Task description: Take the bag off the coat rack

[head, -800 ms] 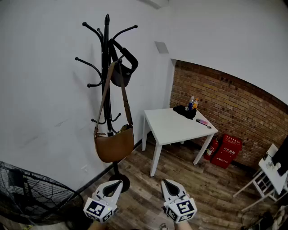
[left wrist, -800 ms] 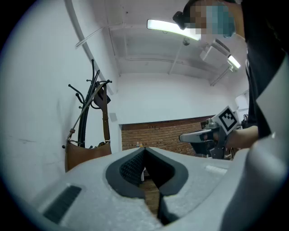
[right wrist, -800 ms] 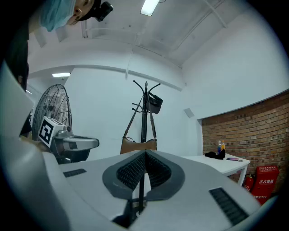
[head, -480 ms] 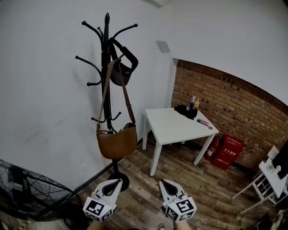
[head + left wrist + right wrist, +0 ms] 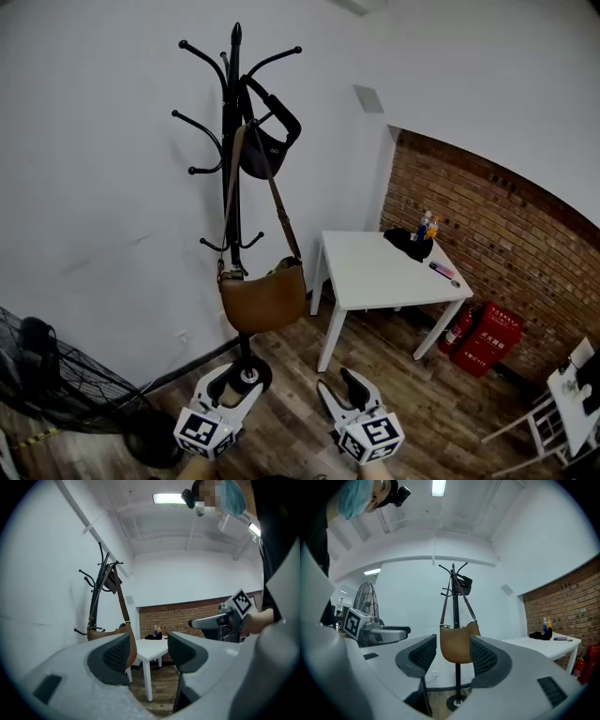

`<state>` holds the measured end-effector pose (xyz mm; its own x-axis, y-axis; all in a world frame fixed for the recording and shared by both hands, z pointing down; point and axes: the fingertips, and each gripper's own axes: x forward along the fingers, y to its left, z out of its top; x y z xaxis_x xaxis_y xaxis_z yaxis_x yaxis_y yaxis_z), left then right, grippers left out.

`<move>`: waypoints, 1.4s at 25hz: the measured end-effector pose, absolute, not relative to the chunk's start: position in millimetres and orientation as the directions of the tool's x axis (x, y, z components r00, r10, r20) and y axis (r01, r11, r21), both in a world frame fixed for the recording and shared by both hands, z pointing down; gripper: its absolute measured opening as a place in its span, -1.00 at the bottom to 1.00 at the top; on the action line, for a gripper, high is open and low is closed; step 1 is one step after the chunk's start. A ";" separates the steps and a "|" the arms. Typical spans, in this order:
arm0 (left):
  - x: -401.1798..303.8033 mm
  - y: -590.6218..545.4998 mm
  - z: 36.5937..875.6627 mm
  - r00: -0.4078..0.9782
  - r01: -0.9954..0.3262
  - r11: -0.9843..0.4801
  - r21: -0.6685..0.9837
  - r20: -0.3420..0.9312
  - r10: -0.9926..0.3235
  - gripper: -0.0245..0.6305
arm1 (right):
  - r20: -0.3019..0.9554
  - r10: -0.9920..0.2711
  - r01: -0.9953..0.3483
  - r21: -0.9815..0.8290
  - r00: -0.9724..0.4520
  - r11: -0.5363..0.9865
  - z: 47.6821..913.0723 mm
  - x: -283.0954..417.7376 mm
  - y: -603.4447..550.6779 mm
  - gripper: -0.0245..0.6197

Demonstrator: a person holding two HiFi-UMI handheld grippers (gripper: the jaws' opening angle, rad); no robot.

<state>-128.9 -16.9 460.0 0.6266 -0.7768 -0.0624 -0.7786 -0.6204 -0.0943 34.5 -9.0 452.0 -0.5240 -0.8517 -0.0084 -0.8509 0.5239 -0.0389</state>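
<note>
Left claw (image 5: 236, 380): jaws wide apart, nothing held, low near the foot of the coat rack (image 5: 232, 169). Brown bag (image 5: 264, 300) hangs ahead and above on its long strap, long axis vertical, from an upper hook. Right claw (image 5: 339, 386): likewise agape and empty, further right. Of the 2, the left is judged nearer.

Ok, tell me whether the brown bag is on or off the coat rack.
On: the brown bag hangs by its strap from the coat rack.
</note>
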 end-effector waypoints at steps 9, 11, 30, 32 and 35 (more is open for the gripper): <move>-96.2 -24.8 459.3 0.459 -0.888 -0.456 -0.058 -0.077 -0.885 -0.15 | -0.001 -0.752 -0.752 -0.020 -0.659 0.659 449.9 69.4 -45.5 -0.28; -87.6 -23.8 461.7 0.427 -0.904 -0.423 -0.056 -0.076 -0.901 -0.15 | 0.002 -0.729 -0.729 -0.014 -0.685 0.684 450.3 77.0 -53.0 -0.28; -75.5 -77.6 466.8 0.288 -0.957 -0.286 -0.046 -0.034 -0.957 -0.15 | -0.006 -0.669 -0.669 -0.036 -0.743 0.743 448.3 103.5 -123.8 -0.28; -82.1 -91.0 464.7 0.280 -0.960 -0.279 -0.037 -0.042 -0.959 -0.15 | -0.015 -0.667 -0.666 -0.025 -0.745 0.745 443.5 98.6 -133.3 -0.28; -86.7 -109.5 461.6 0.285 -0.958 -0.283 -0.040 -0.056 -0.957 -0.15 | -0.030 -0.670 -0.670 -0.009 -0.742 0.743 436.5 94.8 -150.7 -0.28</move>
